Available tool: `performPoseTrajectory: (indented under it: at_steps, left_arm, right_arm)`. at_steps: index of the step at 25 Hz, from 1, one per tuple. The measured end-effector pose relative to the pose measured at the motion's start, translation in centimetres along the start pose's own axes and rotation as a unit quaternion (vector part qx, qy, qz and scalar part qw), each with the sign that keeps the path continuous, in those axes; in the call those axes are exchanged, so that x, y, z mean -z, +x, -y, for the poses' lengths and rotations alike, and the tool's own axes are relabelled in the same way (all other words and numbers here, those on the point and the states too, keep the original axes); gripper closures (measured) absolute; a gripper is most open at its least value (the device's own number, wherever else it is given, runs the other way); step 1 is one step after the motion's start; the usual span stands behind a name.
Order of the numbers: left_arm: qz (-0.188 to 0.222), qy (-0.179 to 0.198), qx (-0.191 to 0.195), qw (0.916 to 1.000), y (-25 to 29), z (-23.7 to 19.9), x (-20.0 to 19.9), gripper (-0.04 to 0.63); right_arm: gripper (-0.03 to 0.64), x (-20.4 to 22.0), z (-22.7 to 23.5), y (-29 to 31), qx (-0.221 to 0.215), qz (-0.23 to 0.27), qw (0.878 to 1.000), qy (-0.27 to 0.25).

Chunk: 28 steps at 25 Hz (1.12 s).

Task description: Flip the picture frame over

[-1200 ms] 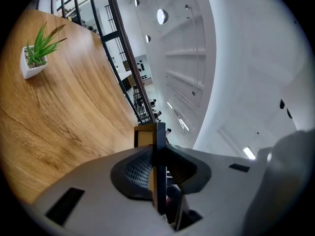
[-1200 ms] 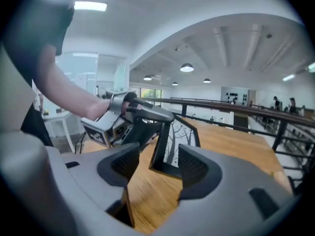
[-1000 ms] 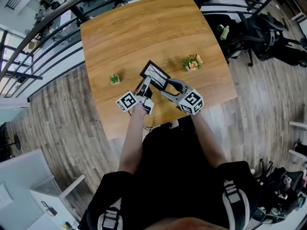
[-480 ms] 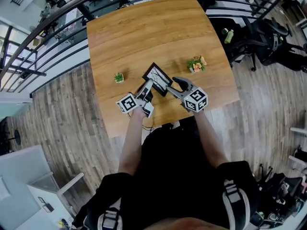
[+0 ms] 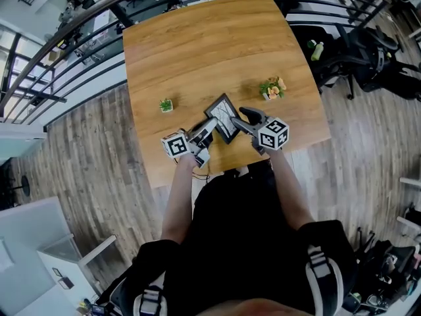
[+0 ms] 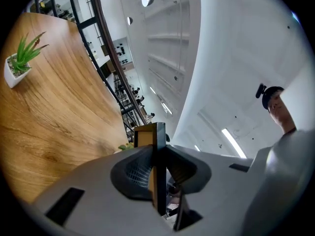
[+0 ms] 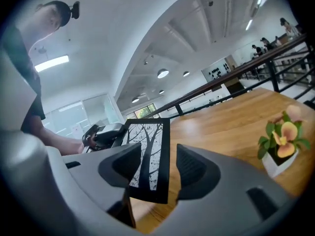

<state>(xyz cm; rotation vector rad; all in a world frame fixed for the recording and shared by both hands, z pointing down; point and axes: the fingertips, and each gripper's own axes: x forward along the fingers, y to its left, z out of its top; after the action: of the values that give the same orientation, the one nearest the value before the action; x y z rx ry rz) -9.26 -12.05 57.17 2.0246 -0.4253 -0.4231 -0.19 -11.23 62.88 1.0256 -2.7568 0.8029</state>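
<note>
The black picture frame (image 5: 223, 116) with a tree print is lifted off the wooden table (image 5: 197, 45), tilted up near its front edge. My left gripper (image 5: 208, 129) is shut on the frame's left edge; in the left gripper view the frame (image 6: 158, 141) stands edge-on, pinched between the pads of the left gripper (image 6: 158, 173). My right gripper (image 5: 245, 116) straddles the frame's right edge. In the right gripper view the printed face (image 7: 147, 146) lies between the closing jaws of the right gripper (image 7: 156, 167), with a gap at the right pad.
A small green plant in a white pot (image 5: 166, 105) stands left of the frame, also in the left gripper view (image 6: 19, 60). A flower pot (image 5: 272, 88) stands at the right (image 7: 283, 141). A railing (image 5: 79, 38) runs behind the table and office chairs (image 5: 362, 51) stand right.
The frame has risen from lying flat and shifted right, tilted up in the left gripper. The right gripper has come in around its right edge, jaws narrowing.
</note>
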Motion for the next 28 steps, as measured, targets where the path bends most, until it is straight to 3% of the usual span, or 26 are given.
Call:
performPoseTrajectory:
  at_steps: [11, 16, 22, 28]
  left_arm:
    - [-0.019, -0.048, 0.064, 0.9966, -0.7, 1.5, 1.3, 0.502]
    - [-0.022, -0.052, 0.085, 0.9948, -0.9, 2.2, 1.2, 0.502]
    - [-0.013, -0.023, 0.05, 0.9984, -0.3, 1.3, 0.5, 0.503]
    - [-0.021, 0.026, -0.057, 0.9978, -0.5, -2.4, 0.1, 0.511]
  right_arm:
    - [0.404, 0.7, -1.7, -0.8, -0.087, -0.003, 0.993, 0.082]
    - [0.466, 0.5, -2.2, -1.2, -0.114, 0.013, 0.984, 0.138]
    - [0.485, 0.6, -1.5, -1.5, -0.086, -0.001, 0.99, 0.114]
    - [0.503, 1.8, -0.4, -0.7, -0.019, -0.033, 0.997, 0.071]
